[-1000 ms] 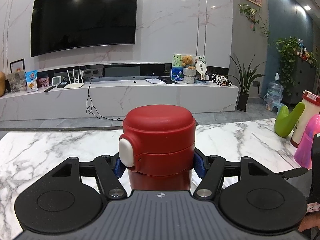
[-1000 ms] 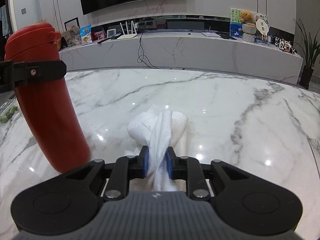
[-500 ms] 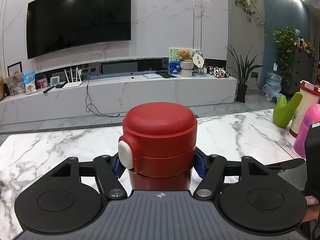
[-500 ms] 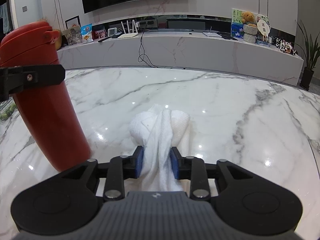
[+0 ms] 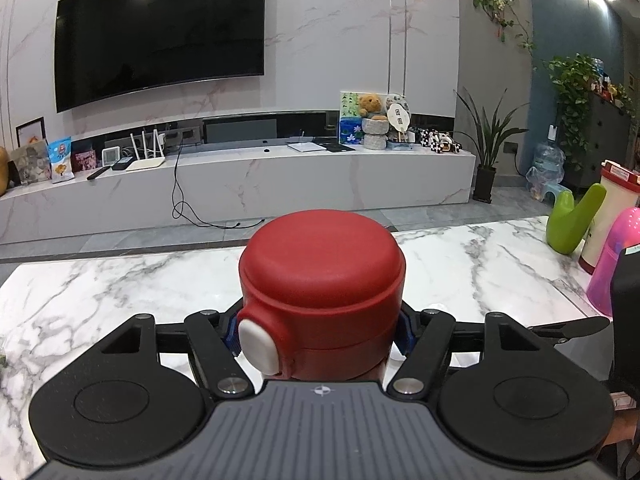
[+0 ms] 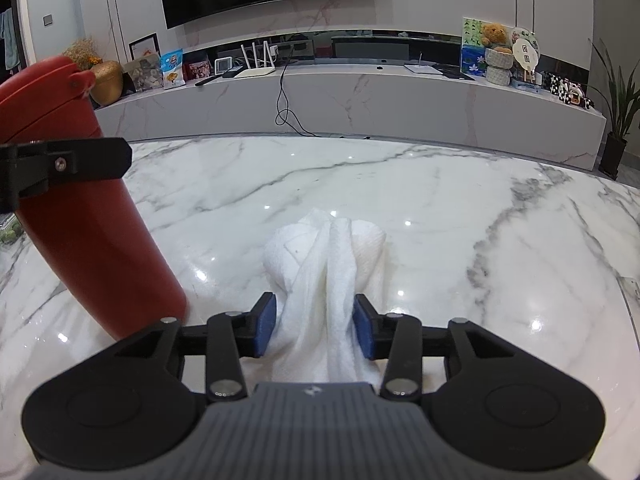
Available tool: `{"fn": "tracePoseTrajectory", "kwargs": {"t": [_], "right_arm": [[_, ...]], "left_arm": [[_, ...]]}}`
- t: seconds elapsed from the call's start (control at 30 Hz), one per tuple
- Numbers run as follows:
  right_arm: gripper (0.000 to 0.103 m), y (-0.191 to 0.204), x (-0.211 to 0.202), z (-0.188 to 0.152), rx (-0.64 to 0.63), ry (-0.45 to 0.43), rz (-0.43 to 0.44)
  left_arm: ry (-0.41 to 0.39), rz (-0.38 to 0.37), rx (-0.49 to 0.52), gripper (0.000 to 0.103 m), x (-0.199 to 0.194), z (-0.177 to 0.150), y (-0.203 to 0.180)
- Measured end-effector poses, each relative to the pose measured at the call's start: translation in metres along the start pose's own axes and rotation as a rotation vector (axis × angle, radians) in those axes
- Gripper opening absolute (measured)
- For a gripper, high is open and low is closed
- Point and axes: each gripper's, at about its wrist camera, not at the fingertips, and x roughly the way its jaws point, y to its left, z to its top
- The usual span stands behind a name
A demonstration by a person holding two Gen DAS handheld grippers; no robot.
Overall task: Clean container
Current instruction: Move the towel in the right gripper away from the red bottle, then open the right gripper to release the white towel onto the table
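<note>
While my left gripper (image 5: pixel 320 330) jaws ease apart around the red flask (image 5: pixel 320 280), pads probably touching, my right gripper (image 6: pixel 315 328) jaws open off the white cloth (image 6: pixel 326 268).

place: home living room | evidence: wall TV (image 5: pixel 160 32), media console (image 5: pixel 260 176), houseplants (image 5: pixel 488 136)

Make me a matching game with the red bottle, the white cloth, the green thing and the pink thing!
Things:
1. red flip-lid bottle
2. crumpled white cloth
3. bright green curved plastic object
4. pink plastic bottle

Places:
A. lying on the marble table, between the right gripper's opening jaws
B. at the table's far right edge, nearest the camera
C. upright between the left gripper's opening jaws
D. beside a white tub with a red lid

Pairs: 1-C, 2-A, 3-D, 4-B
</note>
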Motion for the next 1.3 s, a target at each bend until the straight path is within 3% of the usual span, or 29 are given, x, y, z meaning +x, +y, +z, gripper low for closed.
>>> {"fn": "tracePoseTrajectory", "kwargs": {"t": [0.37,0.57,0.63,0.8,1.07,1.3], "right_arm": [[0.056,0.0,0.0,0.0,0.009,-0.016,-0.005],[0.063,0.0,-0.01,0.002,0.009,-0.074,-0.026],[0.076,0.001,-0.017,0.003,0.005,-0.11,-0.044],[0.08,0.005,-0.041,0.003,0.008,-0.171,-0.073],[0.088,0.018,-0.084,0.0,0.048,-0.236,-0.076],[0.089,0.031,-0.115,-0.012,0.055,-0.251,-0.061]], "left_arm": [[0.009,0.01,0.016,0.073,0.0,-0.002,-0.006],[0.018,0.028,0.003,0.077,-0.002,-0.006,-0.005],[0.027,0.039,-0.006,0.081,-0.005,-0.008,-0.004],[0.049,0.044,-0.021,0.082,-0.021,-0.009,-0.003],[0.048,0.116,-0.016,0.082,-0.046,-0.014,-0.006],[0.073,0.171,-0.056,0.082,-0.059,-0.023,0.002]]}}
